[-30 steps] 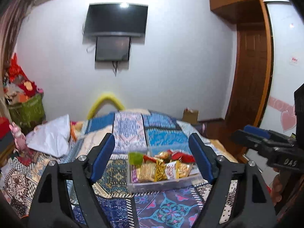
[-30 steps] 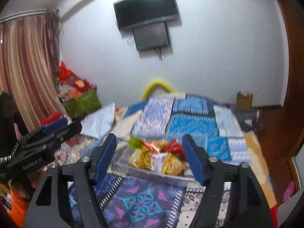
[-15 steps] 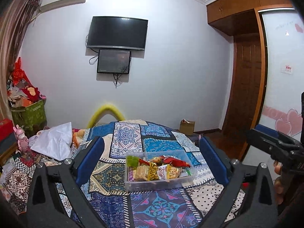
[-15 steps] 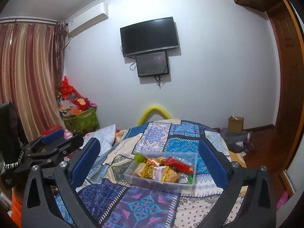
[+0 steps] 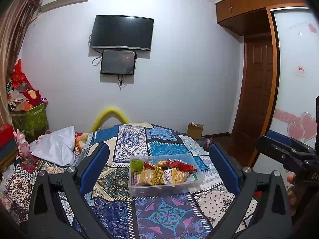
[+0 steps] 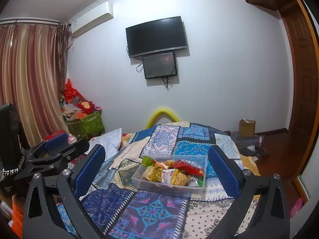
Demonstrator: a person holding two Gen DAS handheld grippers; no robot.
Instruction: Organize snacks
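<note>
The patterned bed lies bare between both wide-open tools and the clear box of snacks, so the near side is free. The left tool and right tool hang apart. A white bag crowds the bed's left edge, well apart from the box.

Black gripper frames, silver screws, blue textured pads on jaws.

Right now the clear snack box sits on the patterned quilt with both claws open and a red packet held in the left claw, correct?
Not quite. The left claw is empty, as the left wrist view shows; the red packet lies in the clear snack box on the patterned quilt. The right claw is open too.
</note>
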